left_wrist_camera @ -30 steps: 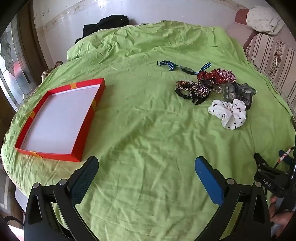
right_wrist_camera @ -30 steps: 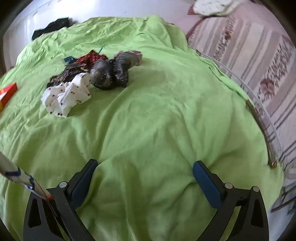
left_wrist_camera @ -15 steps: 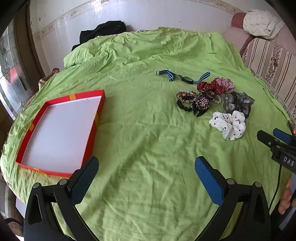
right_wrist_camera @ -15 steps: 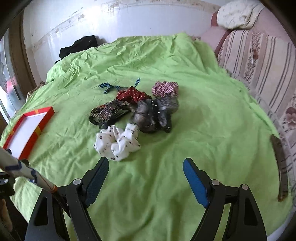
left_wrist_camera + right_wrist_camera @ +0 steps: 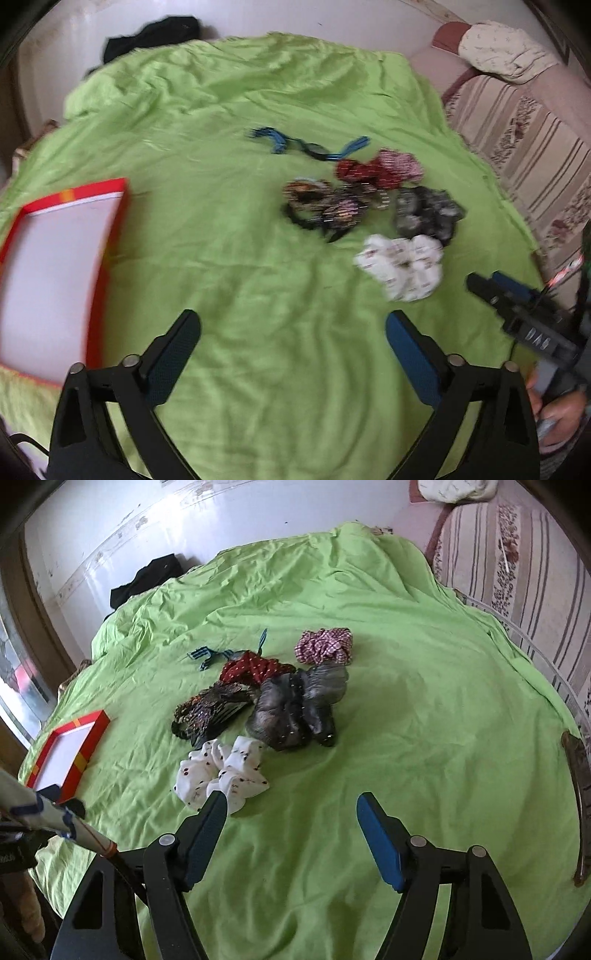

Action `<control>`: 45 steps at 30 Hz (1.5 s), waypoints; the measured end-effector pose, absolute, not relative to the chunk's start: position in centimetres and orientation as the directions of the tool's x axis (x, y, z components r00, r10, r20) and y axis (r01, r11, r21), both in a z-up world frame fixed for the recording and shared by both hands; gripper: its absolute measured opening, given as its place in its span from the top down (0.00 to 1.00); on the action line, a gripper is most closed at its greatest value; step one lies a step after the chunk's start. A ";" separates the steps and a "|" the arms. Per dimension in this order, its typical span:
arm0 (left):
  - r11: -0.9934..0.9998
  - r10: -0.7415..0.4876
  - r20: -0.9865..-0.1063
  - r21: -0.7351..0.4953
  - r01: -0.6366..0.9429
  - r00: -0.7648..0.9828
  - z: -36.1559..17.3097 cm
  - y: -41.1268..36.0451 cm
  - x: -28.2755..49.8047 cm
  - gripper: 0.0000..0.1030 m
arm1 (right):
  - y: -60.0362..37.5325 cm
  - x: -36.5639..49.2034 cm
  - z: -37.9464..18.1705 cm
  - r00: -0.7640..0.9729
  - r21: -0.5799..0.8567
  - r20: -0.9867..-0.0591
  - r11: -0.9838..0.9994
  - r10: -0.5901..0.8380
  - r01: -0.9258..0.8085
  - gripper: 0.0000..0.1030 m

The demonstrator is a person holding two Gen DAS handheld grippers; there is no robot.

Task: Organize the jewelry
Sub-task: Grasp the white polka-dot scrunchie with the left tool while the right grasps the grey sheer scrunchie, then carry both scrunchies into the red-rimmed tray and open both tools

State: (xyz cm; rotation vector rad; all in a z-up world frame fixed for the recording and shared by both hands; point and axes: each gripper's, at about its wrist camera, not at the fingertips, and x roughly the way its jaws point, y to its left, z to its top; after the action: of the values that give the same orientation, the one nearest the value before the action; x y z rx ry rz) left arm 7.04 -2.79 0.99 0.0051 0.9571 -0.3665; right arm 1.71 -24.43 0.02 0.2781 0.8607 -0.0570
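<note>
- Take the shallow red cardboard tray with the white floor (image 5: 55, 273) as your landmark; it sits at the left side of the green bedsheet (image 5: 258, 332), nothing in it yet, and it looks like the place the pieces should go.
- Your left gripper (image 5: 291, 350) hovers over bare sheet just right of the tray; its jaws are closing slightly with nothing between them. Spread them again before you reach.
- Well right of the tray lies the pile: a blue striped ribbon band (image 5: 306, 146) farthest back, a dark beaded band (image 5: 321, 206) nearest the tray, a red dotted scrunchie (image 5: 255, 668), a pink checked scrunchie (image 5: 325, 646) and a grey sheer scrunchie (image 5: 295, 709).
- The white dotted fabric scrunchie (image 5: 221, 771) lies at the pile's near edge, apart enough to lift alone, so it seems the sensible first pick.
- Your right gripper (image 5: 288, 834) stands spread and empty, its left finger just at that scrunchie's edge. Shift it toward the tray until the fabric sits between both pads, lower until they press into the sheet, then close on the bunched middle so no loop drags a neighbour.
</note>
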 end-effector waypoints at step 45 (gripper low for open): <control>0.885 -0.425 -0.859 -0.329 0.329 0.284 -3.5 -10.5 11.9 0.88 | -29.7 10.7 -1.7 0.606 0.493 -0.743 0.844 0.284 0.209 0.87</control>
State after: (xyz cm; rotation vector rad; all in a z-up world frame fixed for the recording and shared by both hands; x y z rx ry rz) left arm 11.93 -10.45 -3.55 -0.0938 1.1796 -0.5054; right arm 10.73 -29.70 -1.71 0.5854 0.9325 0.0461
